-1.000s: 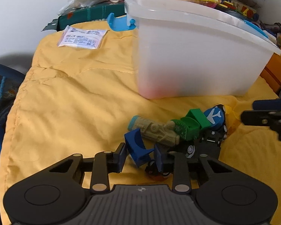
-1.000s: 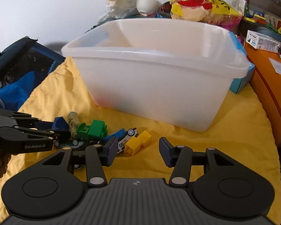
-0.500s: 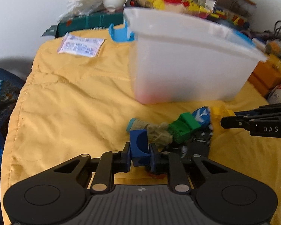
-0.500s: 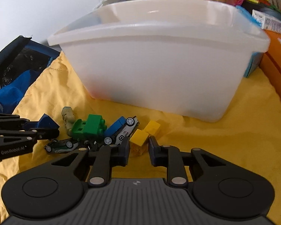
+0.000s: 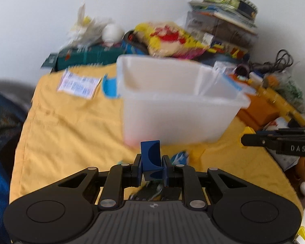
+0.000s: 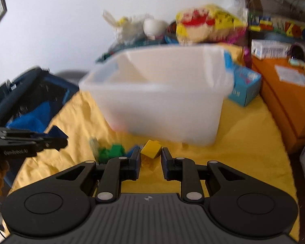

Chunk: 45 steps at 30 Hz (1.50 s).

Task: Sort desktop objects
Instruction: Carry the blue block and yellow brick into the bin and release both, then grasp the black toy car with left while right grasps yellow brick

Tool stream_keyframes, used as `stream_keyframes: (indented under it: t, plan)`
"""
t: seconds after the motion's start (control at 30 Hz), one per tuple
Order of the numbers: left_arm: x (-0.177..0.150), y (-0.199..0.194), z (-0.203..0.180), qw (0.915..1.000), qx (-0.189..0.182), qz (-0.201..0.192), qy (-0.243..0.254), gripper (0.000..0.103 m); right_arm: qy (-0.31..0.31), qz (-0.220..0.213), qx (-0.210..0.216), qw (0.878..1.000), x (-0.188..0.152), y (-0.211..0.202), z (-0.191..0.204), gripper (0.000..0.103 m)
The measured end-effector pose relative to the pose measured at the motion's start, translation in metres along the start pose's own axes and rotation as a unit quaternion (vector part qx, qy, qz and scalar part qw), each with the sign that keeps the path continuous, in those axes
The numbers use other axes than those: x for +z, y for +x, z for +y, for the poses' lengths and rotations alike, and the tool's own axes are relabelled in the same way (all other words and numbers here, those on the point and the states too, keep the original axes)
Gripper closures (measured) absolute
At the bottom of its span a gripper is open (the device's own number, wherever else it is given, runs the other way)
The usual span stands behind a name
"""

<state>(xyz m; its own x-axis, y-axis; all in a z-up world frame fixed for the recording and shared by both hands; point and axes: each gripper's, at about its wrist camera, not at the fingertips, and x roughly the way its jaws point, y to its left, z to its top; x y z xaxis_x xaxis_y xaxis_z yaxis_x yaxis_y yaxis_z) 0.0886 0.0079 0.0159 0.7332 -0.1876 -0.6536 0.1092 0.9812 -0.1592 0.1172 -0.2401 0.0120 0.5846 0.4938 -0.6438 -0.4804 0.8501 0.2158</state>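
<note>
Yellow cloth (image 5: 71,134) is spread underneath; blue bag (image 6: 28,99) seen far left, orange cabinet (image 6: 290,101) right, teal box (image 6: 244,85) between.

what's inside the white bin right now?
The white bin shows only bare inner walls in both wrist views. Its floor is hidden behind the near wall, and a faint reddish tint shows through at the lower left corner. Blur prevents identifying it.
</note>
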Motion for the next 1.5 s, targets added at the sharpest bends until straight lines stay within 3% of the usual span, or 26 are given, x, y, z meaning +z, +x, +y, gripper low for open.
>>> stream_keyframes:
  t: [0.37,0.63,0.93,1.0,1.07,1.1,1.17,1.3,1.4,1.5]
  plan:
    - [0.086,-0.007,-0.017,0.9986,-0.016,-0.046,0.018,0.081,-0.001,-0.071,-0.014,0.997,0.087,-0.034,-0.026,0.079]
    - [0.13,0.008,-0.023,0.9987,-0.019,-0.043,0.021,0.081,0.026,-0.059,-0.021,0.998,0.121,-0.019,-0.051,0.079]
    - [0.151,0.039,-0.025,0.9996,-0.008,-0.016,0.02,0.08,0.001,-0.032,-0.026,0.999,0.131,0.007,-0.049,0.079]
    - [0.153,0.046,-0.024,0.9999,-0.002,-0.008,0.013,0.076,0.014,-0.023,-0.022,0.999,0.134,0.014,-0.052,0.078]
    - [0.153,0.054,-0.024,0.9998,0.016,-0.002,0.008,0.057,0.016,-0.013,-0.027,0.999,0.136,0.022,-0.052,0.075]
    - [0.152,0.055,-0.023,0.9997,0.024,-0.005,0.008,0.056,0.013,-0.008,-0.033,0.999,0.137,0.027,-0.052,0.061]
    - [0.146,0.055,-0.02,0.9995,0.029,-0.006,0.011,0.056,0.008,-0.007,-0.044,0.999,0.137,0.032,-0.051,0.047]
    - [0.118,0.039,-0.015,0.9993,0.017,-0.013,0.03,0.056,0.004,-0.009,-0.039,0.999,0.127,0.028,-0.051,0.047]
    - [0.076,0.022,-0.011,0.9983,0.001,-0.016,0.056,0.056,0.001,-0.023,-0.02,1.0,0.109,0.012,-0.047,0.048]
    - [0.025,0.015,-0.003,0.9979,0.001,0.013,0.063,0.056,-0.014,-0.024,-0.001,1.0,0.079,-0.001,-0.034,0.049]
